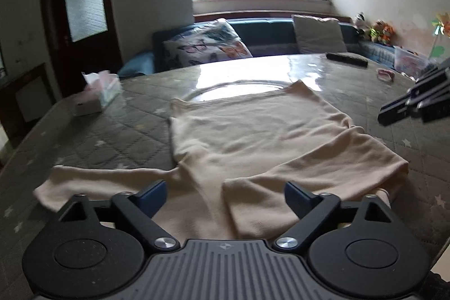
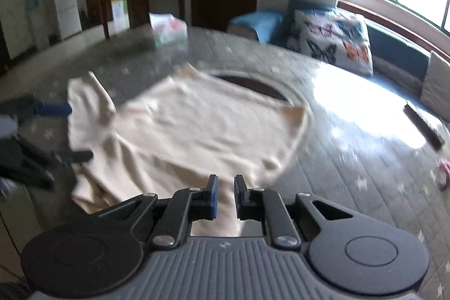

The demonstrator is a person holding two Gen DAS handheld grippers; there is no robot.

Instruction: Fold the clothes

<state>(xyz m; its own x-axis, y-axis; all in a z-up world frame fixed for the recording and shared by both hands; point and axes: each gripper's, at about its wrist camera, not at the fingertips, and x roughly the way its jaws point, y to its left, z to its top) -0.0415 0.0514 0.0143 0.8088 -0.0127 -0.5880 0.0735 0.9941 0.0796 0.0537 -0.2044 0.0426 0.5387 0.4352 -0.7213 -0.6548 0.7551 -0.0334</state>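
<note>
Cream shirt (image 1: 253, 137) lies spread on the round table (image 1: 112, 125) over its quilted grey cover, body flat by the glass turntable (image 1: 236, 87), 1 sleeve stretched out to the side and the other folded back across the chest. Left claw (image 1: 225, 194) hangs just above the near edge, jaws wide apart with nothing pinched between them, while the right claw (image 2: 225, 194) sits with its jaws nearly closed on a fold of the cloth. A tissue box (image 1: 108, 87), a dark remote (image 1: 347, 59) and 2 cushions on the blue sofa (image 1: 261, 28) sit beyond.
</note>
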